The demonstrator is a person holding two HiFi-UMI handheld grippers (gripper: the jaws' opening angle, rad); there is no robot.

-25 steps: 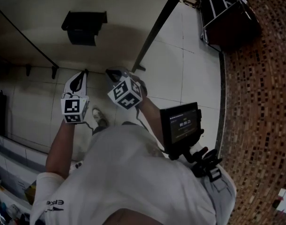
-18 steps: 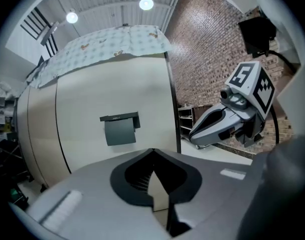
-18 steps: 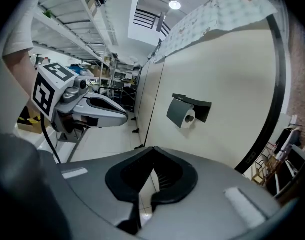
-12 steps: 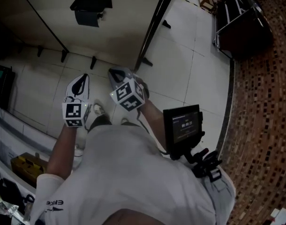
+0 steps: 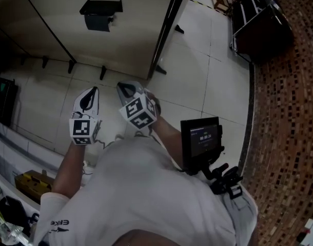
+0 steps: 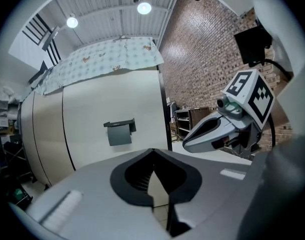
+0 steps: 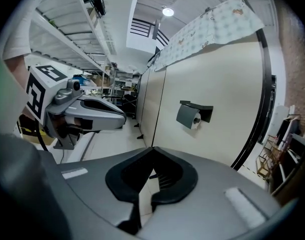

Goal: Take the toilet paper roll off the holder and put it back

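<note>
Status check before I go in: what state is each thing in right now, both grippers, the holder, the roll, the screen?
left gripper: shut, empty, well short of the holder.
right gripper: shut, empty, beside the left one.
toilet paper holder: mounted on the partition wall, cover down.
toilet paper roll: on the holder under the cover, untouched.
screen: lit, text too small to read.

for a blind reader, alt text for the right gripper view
A toilet paper roll sits on a dark holder on a cream partition, ahead of the right gripper, its tongs shut and empty; the left gripper hangs beside it.
</note>
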